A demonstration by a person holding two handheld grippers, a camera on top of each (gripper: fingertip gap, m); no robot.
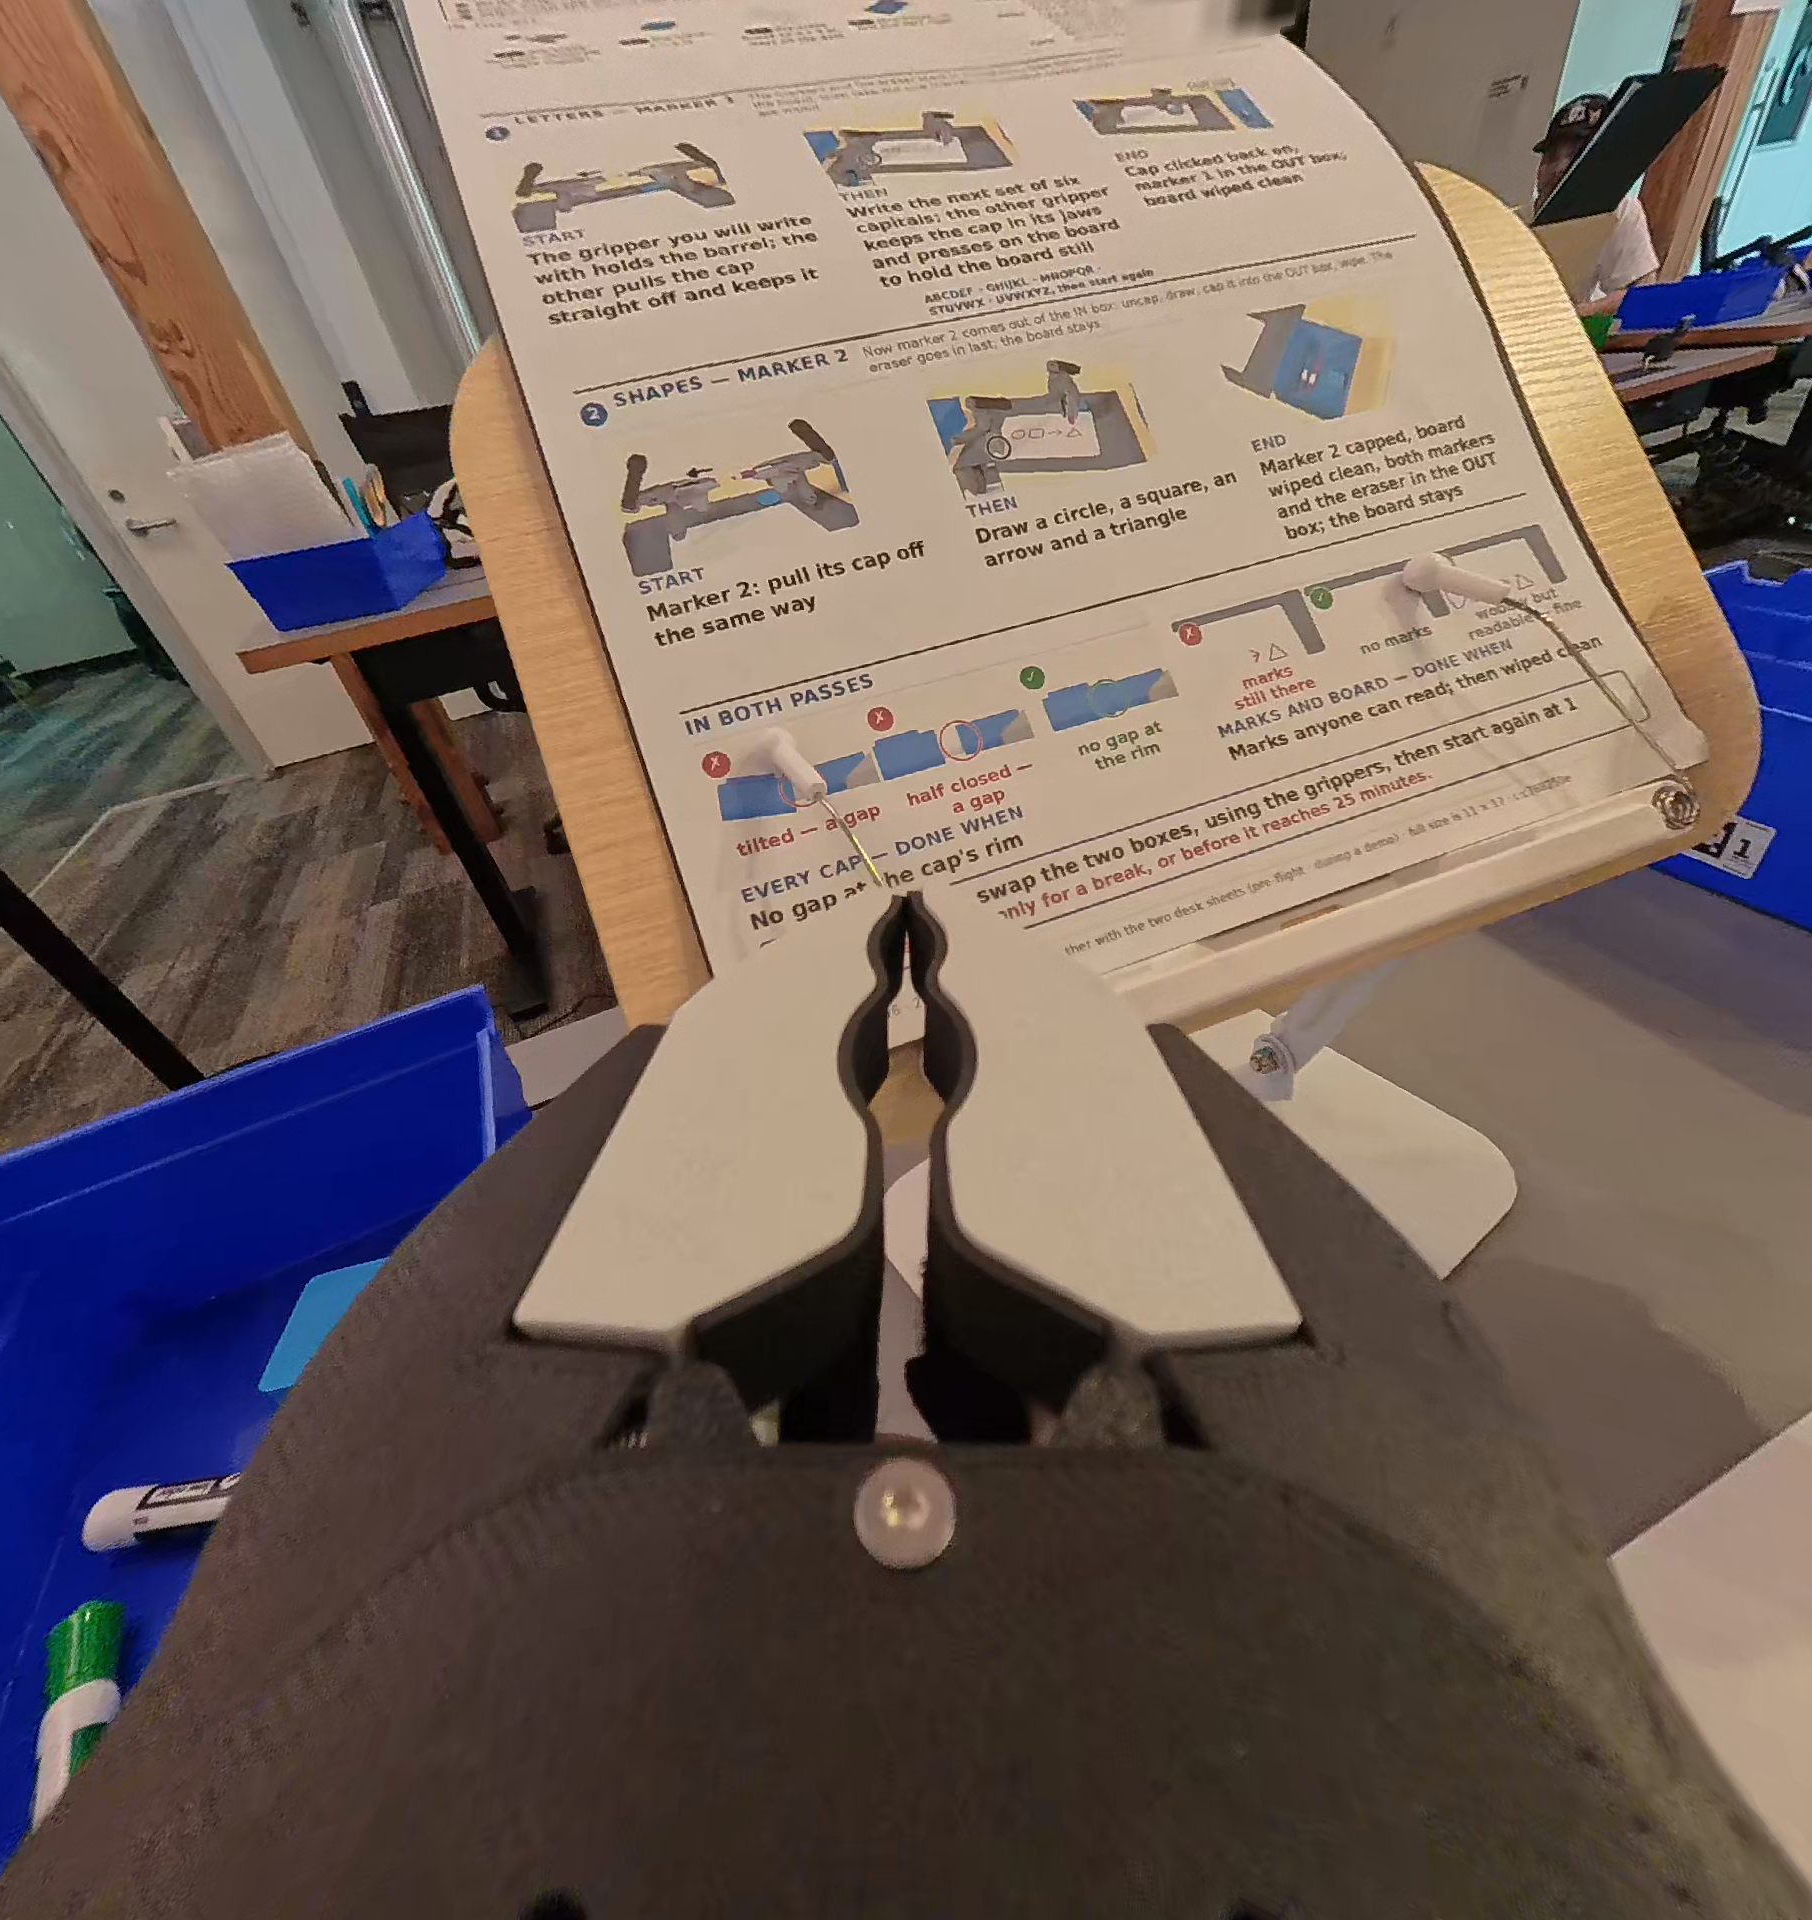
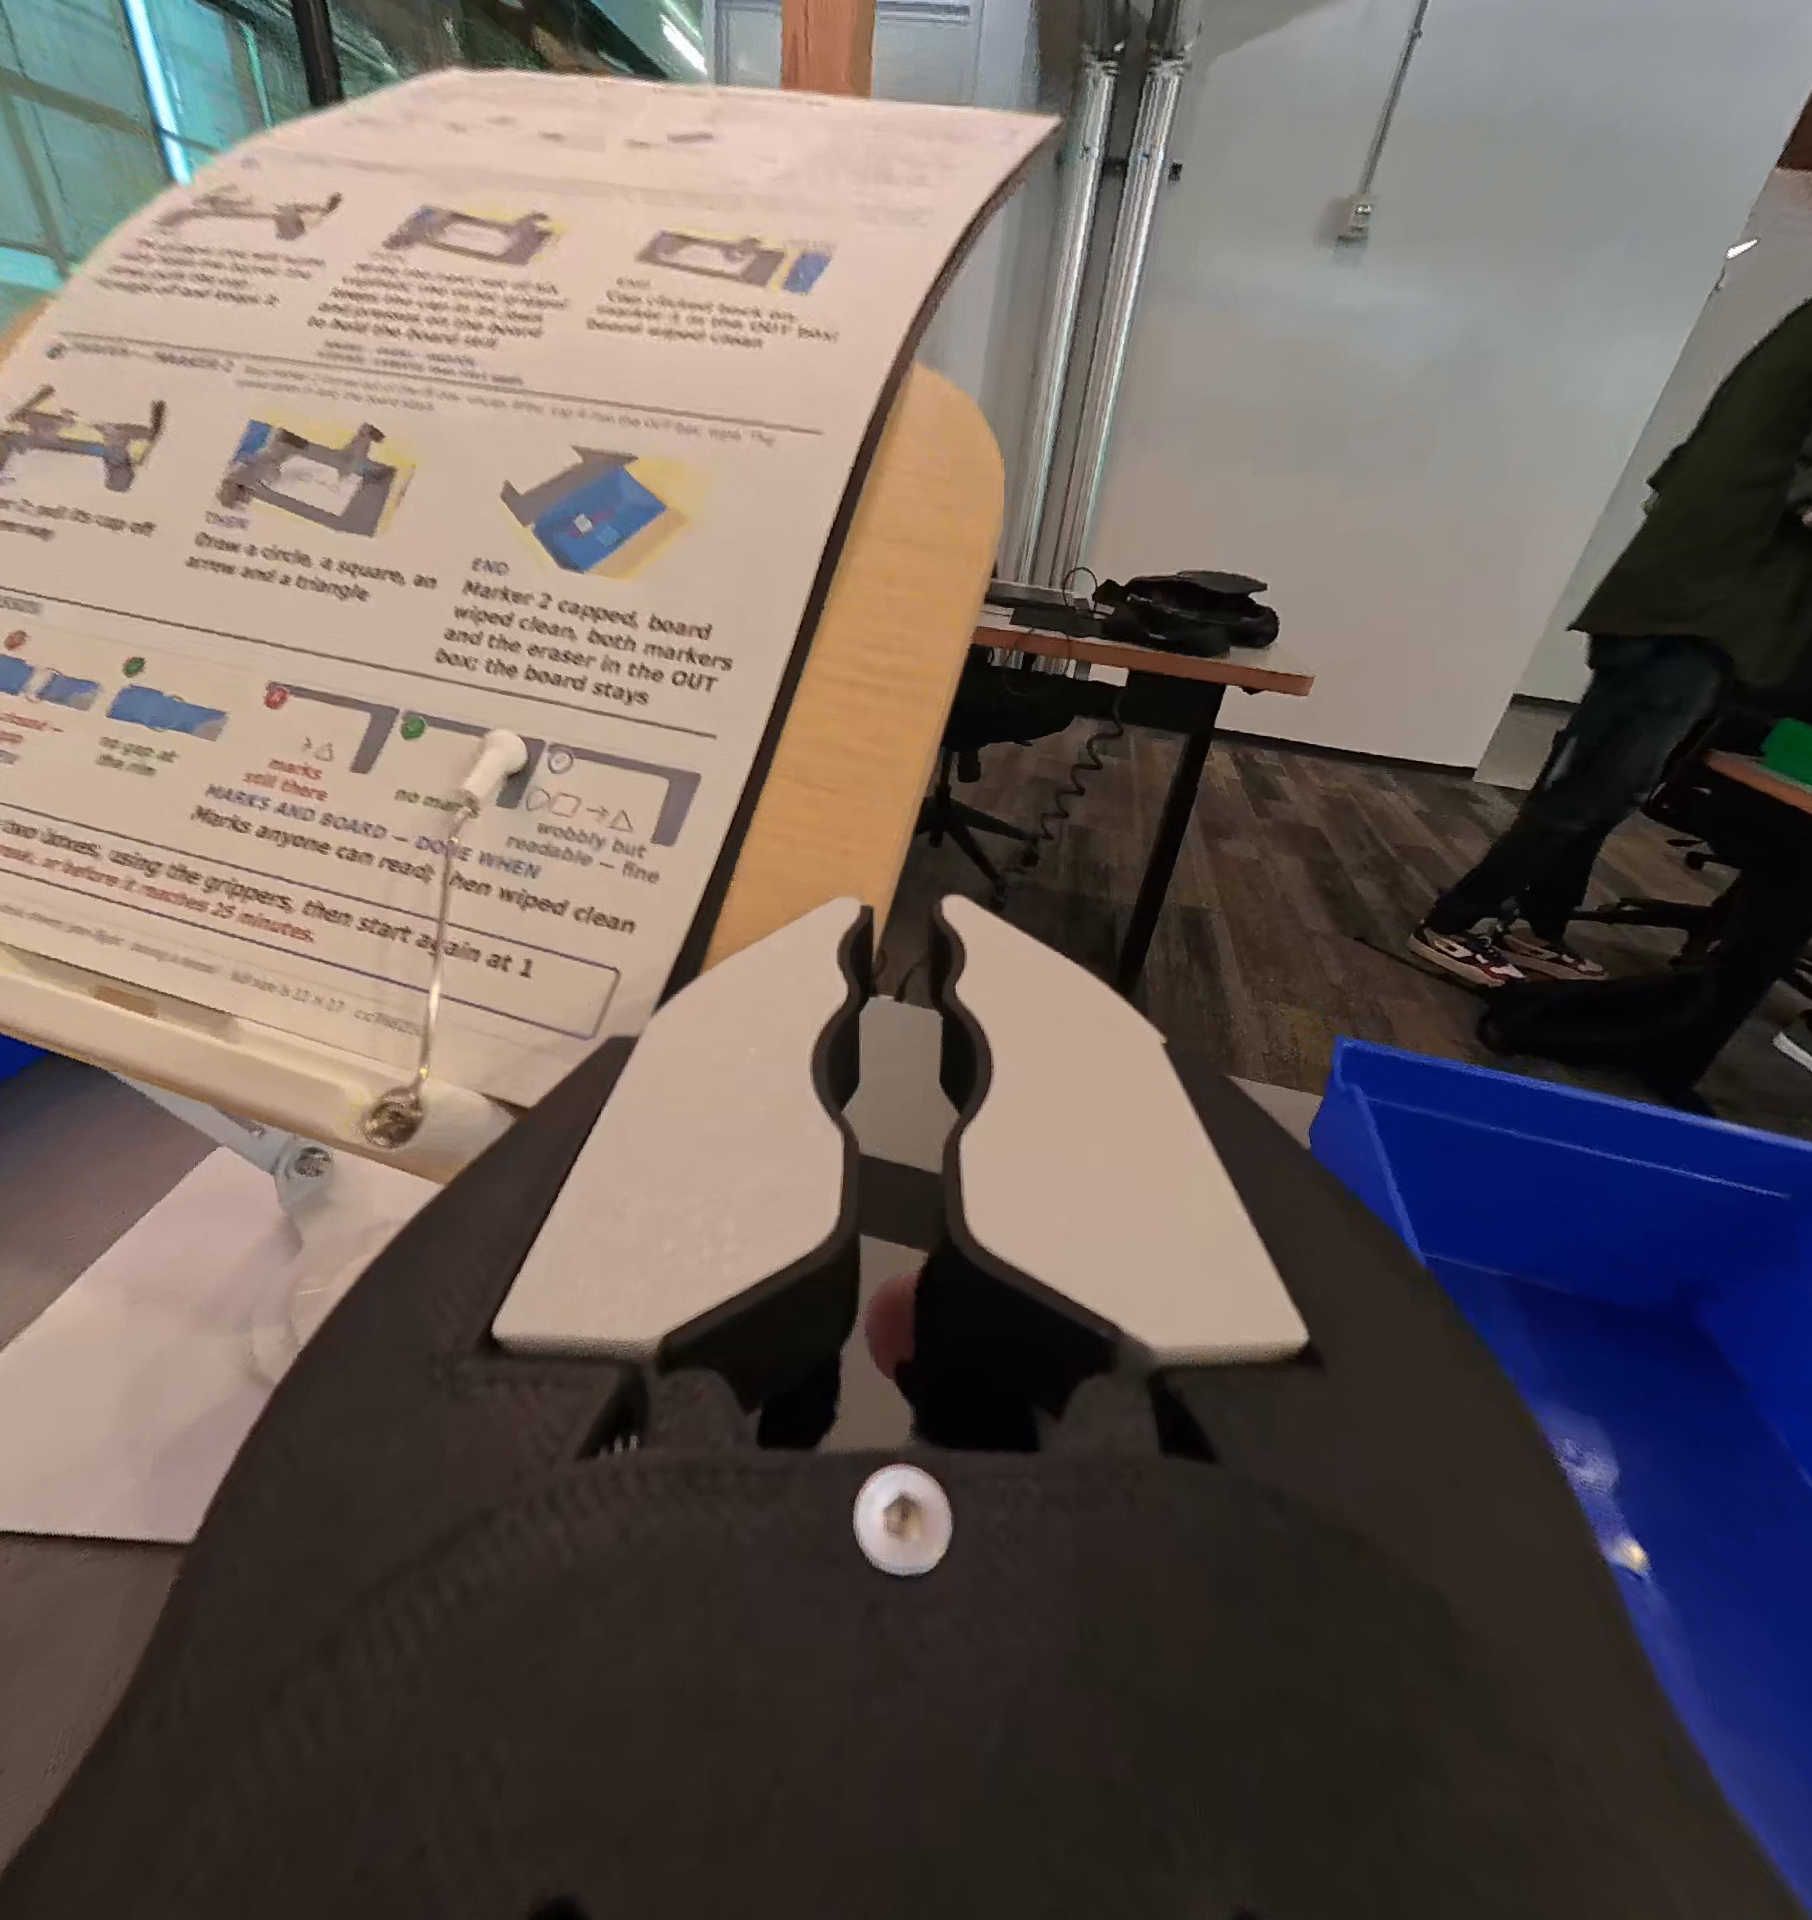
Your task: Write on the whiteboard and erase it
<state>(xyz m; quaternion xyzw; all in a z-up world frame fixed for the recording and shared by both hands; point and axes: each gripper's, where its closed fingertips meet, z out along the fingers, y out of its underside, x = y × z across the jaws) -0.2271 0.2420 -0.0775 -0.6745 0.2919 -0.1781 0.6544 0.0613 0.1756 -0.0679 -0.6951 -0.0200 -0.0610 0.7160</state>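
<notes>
Here, my left gripper (image 1: 907, 902) has its fingertips pressed together with nothing between them, pointing at the lower edge of the instruction sheet (image 1: 1037, 499) propped on a wooden stand (image 1: 569, 623). Down to its left, a blue bin (image 1: 154, 1247) holds a green-capped marker (image 1: 76, 1704) and a second white-barrelled marker (image 1: 154, 1512) with a black end, plus a light blue flat piece (image 1: 320, 1320) I cannot identify for certain. At the lower right edge of that view I see a white flat surface (image 1: 1754, 1683) on the grey bench (image 1: 1660, 1143); it may be the whiteboard, but I cannot be sure.

My right gripper (image 2: 900, 914) stands slightly apart, holding nothing, aimed past the stand's right edge. Another blue bin (image 2: 1608, 1195) sits just to its right, and a white sheet-like surface (image 2: 133, 1382) lies on the bench to its left. A person (image 2: 1712, 582) stands in the background.
</notes>
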